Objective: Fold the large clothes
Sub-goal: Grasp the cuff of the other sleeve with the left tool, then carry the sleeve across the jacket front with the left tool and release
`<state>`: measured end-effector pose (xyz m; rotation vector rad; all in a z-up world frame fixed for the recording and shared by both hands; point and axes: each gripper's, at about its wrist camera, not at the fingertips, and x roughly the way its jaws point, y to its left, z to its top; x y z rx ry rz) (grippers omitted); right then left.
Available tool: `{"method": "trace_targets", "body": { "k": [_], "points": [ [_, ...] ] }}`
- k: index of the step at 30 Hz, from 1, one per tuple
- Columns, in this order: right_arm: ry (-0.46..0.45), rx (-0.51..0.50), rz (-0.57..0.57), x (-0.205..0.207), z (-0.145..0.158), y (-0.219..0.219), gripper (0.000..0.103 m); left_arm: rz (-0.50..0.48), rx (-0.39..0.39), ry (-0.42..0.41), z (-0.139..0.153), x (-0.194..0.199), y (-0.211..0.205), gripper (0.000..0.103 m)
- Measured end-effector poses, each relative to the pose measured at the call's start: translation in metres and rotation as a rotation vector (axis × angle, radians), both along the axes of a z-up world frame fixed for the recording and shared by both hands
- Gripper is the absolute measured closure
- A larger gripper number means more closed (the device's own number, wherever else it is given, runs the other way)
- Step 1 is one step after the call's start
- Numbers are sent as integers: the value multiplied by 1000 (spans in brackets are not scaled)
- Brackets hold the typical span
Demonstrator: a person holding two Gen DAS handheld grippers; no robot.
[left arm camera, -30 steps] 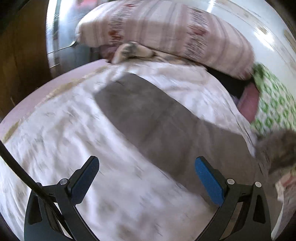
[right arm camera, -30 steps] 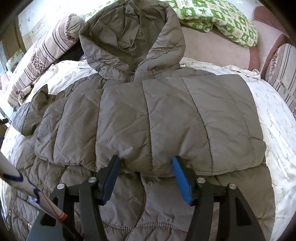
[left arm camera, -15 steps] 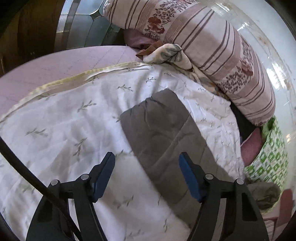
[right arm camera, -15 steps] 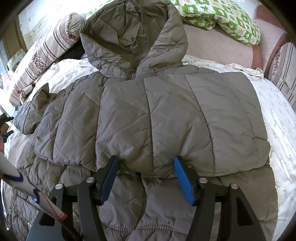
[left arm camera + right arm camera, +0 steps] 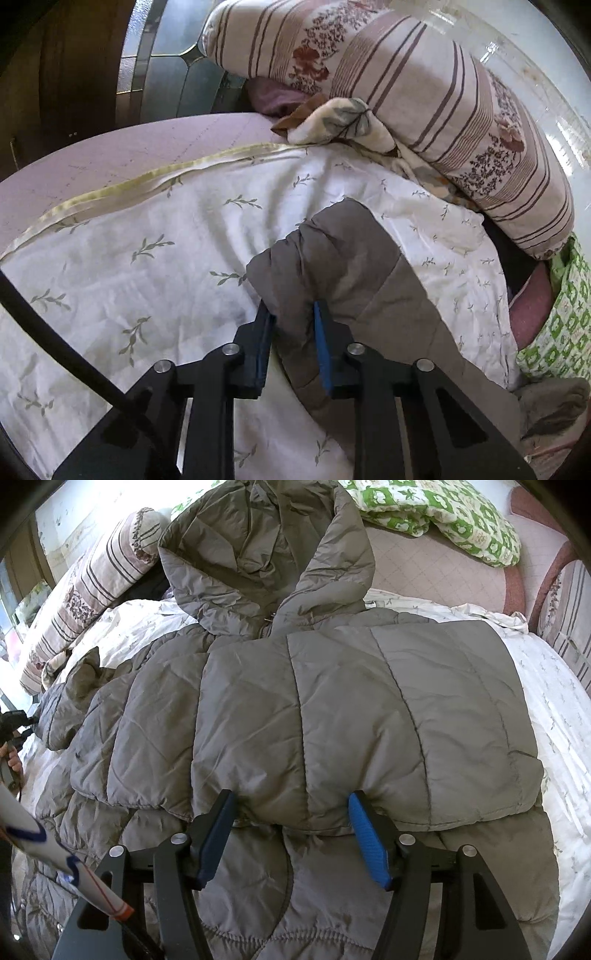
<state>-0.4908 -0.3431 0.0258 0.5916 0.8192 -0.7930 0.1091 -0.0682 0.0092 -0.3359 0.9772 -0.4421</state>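
Note:
A grey quilted hooded jacket (image 5: 295,709) lies spread on the bed, hood toward the far end. One sleeve (image 5: 424,720) is folded across its chest. My right gripper (image 5: 291,801) stands at the near edge of that folded sleeve, its blue pads denting the padding on both sides of a bulge. In the left wrist view the other sleeve (image 5: 343,251) stretches out over the white sheet. My left gripper (image 5: 291,310) is closing, and its pads pinch the cuff end, which puckers between them.
A striped floral pillow (image 5: 424,110) lies along the bed's far side, with a green patterned quilt (image 5: 443,513) beyond the hood. The leaf-print sheet (image 5: 147,258) covers a pink mattress (image 5: 110,155). A person's hand (image 5: 13,760) shows at the left edge.
My left gripper swept along the outstretched sleeve to its cuff end, sank toward it and closed from wide open onto the fabric. The right gripper and folded sleeve stayed put.

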Motion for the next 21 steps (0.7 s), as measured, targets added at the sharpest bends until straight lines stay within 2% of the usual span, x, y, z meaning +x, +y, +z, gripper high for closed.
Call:
{"method": "trace_targets", "body": {
  "k": [4, 9, 16, 21],
  "points": [
    [-53, -7, -13, -8, 10, 0, 35, -15, -14, -16, 12, -8, 5, 84],
    [-125, -34, -51, -21, 26, -2, 35, -55, -5, -96, 51, -31, 5, 85],
    [-204, -54, -119, -44, 46, -9, 35, -159, -49, -239, 140, -91, -11, 85],
    [-239, -111, -182, -66, 64, -11, 35, -320, -116, -377, 214, -177, -45, 85]
  ]
}}
